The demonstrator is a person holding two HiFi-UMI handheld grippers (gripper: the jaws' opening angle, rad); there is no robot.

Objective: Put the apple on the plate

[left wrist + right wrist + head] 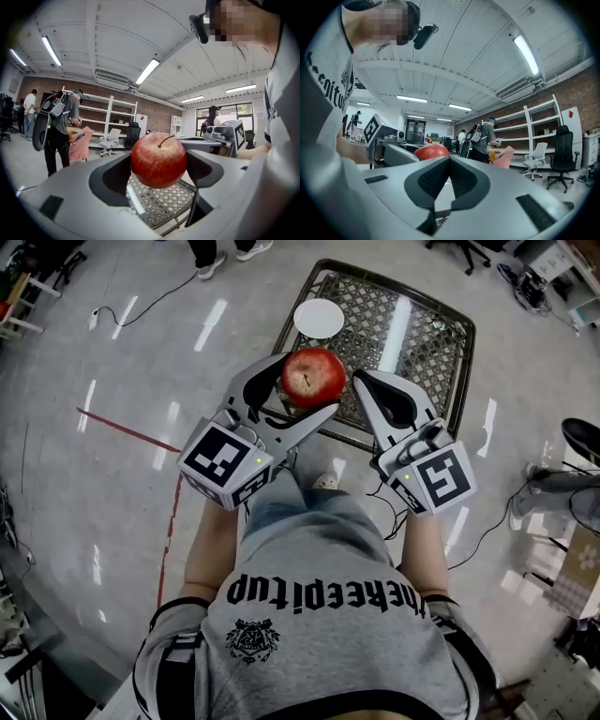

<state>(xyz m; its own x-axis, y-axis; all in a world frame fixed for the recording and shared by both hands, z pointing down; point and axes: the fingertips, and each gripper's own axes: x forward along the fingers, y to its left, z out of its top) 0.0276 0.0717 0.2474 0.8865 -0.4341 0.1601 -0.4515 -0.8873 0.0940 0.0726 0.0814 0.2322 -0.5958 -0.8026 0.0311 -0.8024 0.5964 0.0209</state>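
A red apple [313, 377] [158, 160] is held up in the air between the jaws of my left gripper [298, 390] [159, 164], which is shut on it, stem upward. The apple's top [431, 150] also shows past the right jaws in the right gripper view. My right gripper [369, 390] [450, 161] hangs just to the right of the apple, its jaws shut together with nothing between them. A small white plate [319, 318] lies on the far left part of a dark mesh table [427, 343], beyond the apple.
The mesh table [164, 201] stands on a shiny grey floor with cables [141, 306] and a red line [127, 432]. Several people [58, 126] stand by shelves [108, 117], and office chairs [560, 157] are in the background.
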